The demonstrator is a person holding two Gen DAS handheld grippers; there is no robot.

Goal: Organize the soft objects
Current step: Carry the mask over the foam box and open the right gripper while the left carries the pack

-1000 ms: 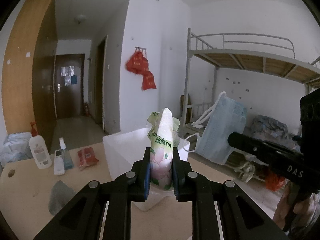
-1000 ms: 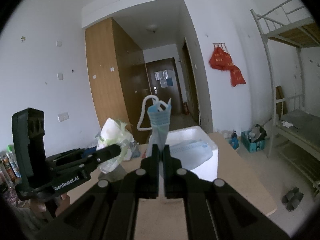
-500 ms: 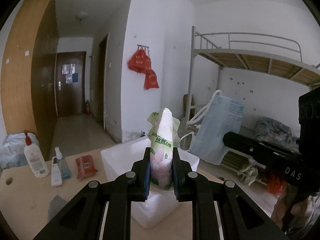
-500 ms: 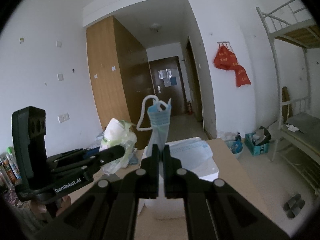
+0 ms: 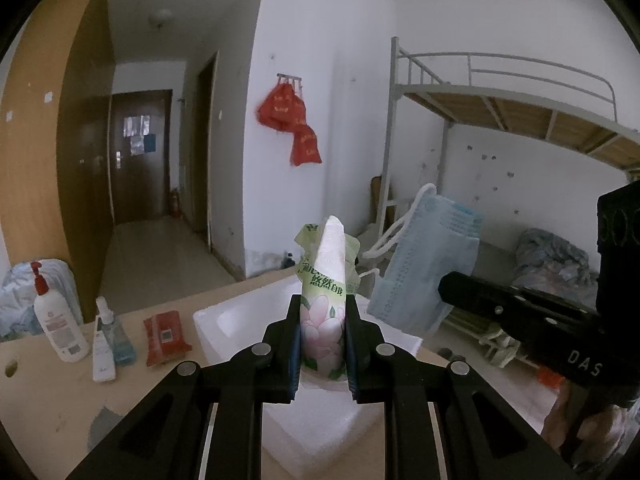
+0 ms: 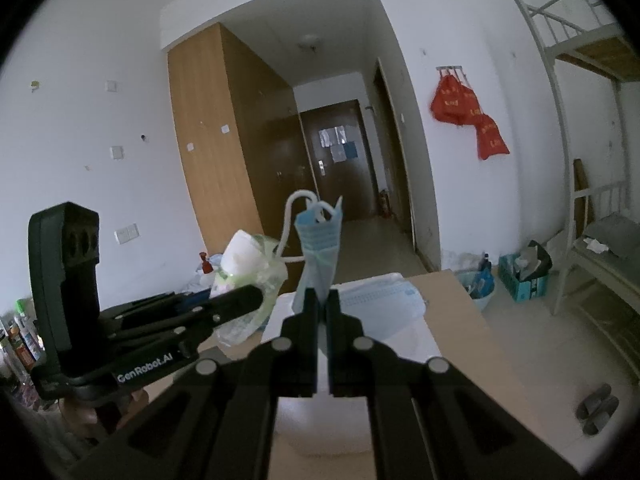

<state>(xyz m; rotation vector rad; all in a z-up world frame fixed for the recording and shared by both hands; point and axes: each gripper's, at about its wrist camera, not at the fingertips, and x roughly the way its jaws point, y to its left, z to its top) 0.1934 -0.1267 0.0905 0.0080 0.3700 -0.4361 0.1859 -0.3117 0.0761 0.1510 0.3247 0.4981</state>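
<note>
My left gripper (image 5: 322,320) is shut on a green floral tissue pack (image 5: 325,292) and holds it upright above the white foam box (image 5: 240,320). The pack also shows in the right wrist view (image 6: 244,276). My right gripper (image 6: 321,300) is shut on a folded blue face mask (image 6: 318,248), held up over the box (image 6: 400,344). That mask hangs at the right in the left wrist view (image 5: 428,276). More blue masks (image 6: 380,300) lie in the box.
On the tan table (image 5: 36,392) at the left stand a white pump bottle (image 5: 56,320), a small spray bottle (image 5: 105,340) and a red packet (image 5: 166,336). A bunk bed (image 5: 520,120) stands to the right. Bins (image 6: 520,276) and slippers (image 6: 598,408) lie on the floor.
Both grippers have risen with their loads; the box and table sit lower in both views. Both grips are unchanged.
</note>
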